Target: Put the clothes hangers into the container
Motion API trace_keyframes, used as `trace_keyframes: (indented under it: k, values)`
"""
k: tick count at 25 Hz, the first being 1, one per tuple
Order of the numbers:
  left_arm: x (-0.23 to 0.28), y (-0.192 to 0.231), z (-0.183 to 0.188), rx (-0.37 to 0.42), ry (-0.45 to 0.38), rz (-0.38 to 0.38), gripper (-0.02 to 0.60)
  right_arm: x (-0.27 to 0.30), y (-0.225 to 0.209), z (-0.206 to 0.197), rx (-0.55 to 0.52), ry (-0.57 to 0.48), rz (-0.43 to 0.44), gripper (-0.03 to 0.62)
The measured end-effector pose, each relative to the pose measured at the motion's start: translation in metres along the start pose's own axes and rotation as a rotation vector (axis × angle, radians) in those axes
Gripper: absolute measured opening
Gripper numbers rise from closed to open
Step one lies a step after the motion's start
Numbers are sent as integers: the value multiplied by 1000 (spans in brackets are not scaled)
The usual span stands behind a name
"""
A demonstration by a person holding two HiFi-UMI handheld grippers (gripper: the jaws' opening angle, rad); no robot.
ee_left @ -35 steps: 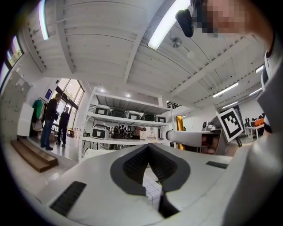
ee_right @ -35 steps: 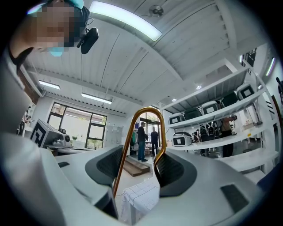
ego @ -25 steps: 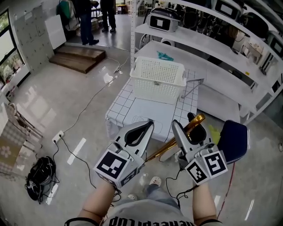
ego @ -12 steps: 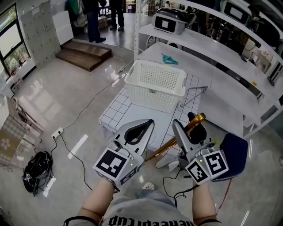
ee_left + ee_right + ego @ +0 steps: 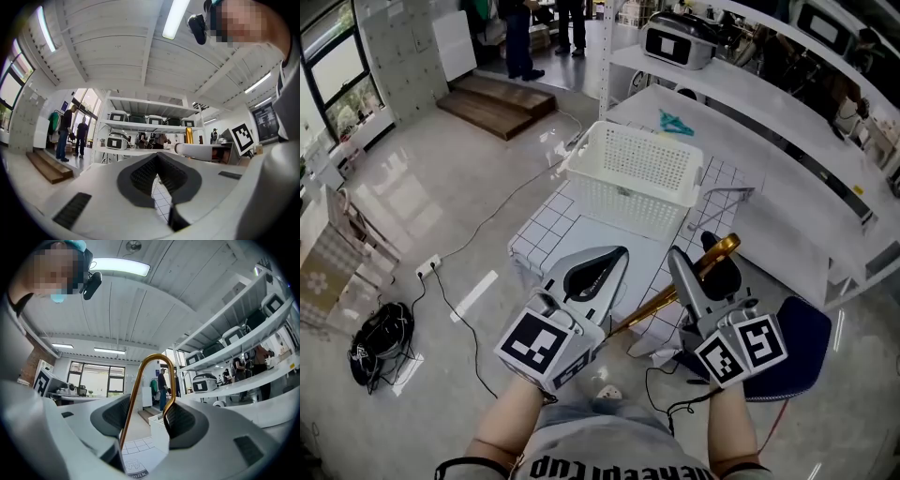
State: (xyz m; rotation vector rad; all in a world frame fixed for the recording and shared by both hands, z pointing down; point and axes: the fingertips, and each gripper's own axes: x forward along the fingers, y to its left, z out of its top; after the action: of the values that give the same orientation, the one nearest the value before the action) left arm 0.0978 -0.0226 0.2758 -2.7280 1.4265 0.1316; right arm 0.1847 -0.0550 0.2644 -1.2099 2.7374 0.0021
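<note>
The right gripper (image 5: 692, 251) clamps a gold hanger (image 5: 656, 307), the left gripper (image 5: 622, 252) is closed on nothing; the basket (image 5: 628, 192) ahead looks empty, so I'd say no hanger is in yet

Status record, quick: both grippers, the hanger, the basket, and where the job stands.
left gripper: jaws together, nothing between them
right gripper: jaws closed on the hook of the gold hanger
gold hanger: carried, slanting down between the two grippers
white basket: on the grid-patterned table ahead, no hanger seen inside
job: hanger not yet in the basket
</note>
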Motion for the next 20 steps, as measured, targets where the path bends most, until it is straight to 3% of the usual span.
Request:
trace_keyframes:
  k: [12,20]
  values:
    - [16,11,-5,2,14,-22,17,12,-13,-2,14,-2,-21,261]
    - [20,46,-9,-8,26,-57,17,43,-11,-6,22,-1,-67,261]
